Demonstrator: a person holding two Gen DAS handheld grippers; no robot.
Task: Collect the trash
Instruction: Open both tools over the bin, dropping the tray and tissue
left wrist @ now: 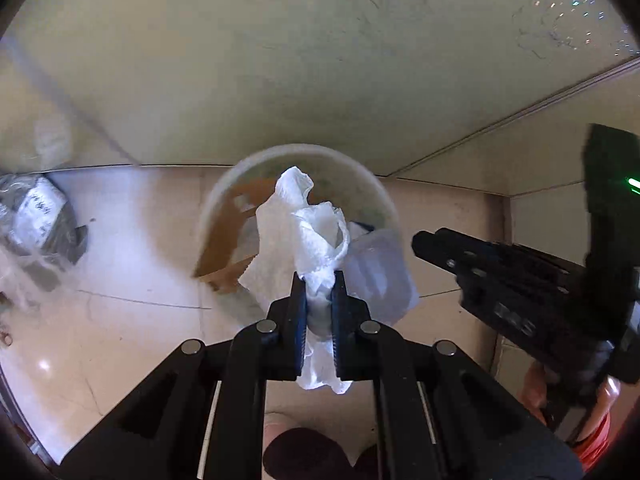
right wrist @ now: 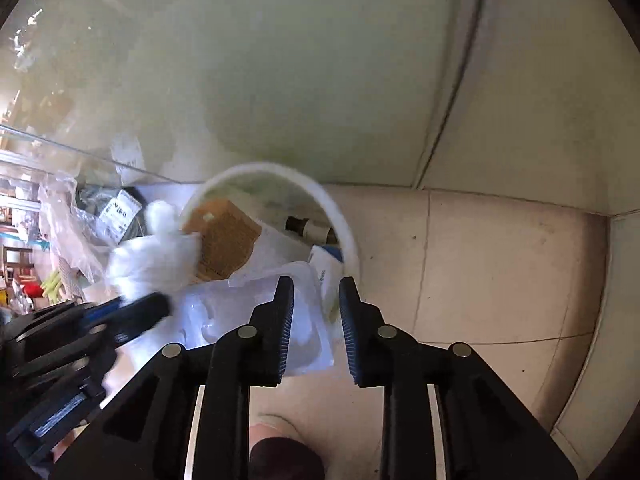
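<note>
My left gripper (left wrist: pixel 319 280) is shut on a crumpled white paper towel (left wrist: pixel 308 232) and holds it above a round white trash bin (left wrist: pixel 224 196) on the tiled floor. The bin holds brown cardboard (left wrist: pixel 230 236) and a clear plastic tray (left wrist: pixel 378 272). In the right wrist view the bin (right wrist: pixel 340 216) shows the cardboard (right wrist: pixel 224 240), the clear tray (right wrist: pixel 248 312) and a small dark bottle (right wrist: pixel 304 228). My right gripper (right wrist: pixel 315 284) is open and empty over the bin's near rim. The left gripper (right wrist: pixel 158 308) with the towel (right wrist: pixel 152 256) appears at the left there.
A pale wall (left wrist: pixel 280 60) stands behind the bin, in a corner. A pile of plastic bags and packages (right wrist: pixel 92 220) lies on the floor left of the bin. My right gripper's body (left wrist: pixel 520 288) shows at the right of the left wrist view.
</note>
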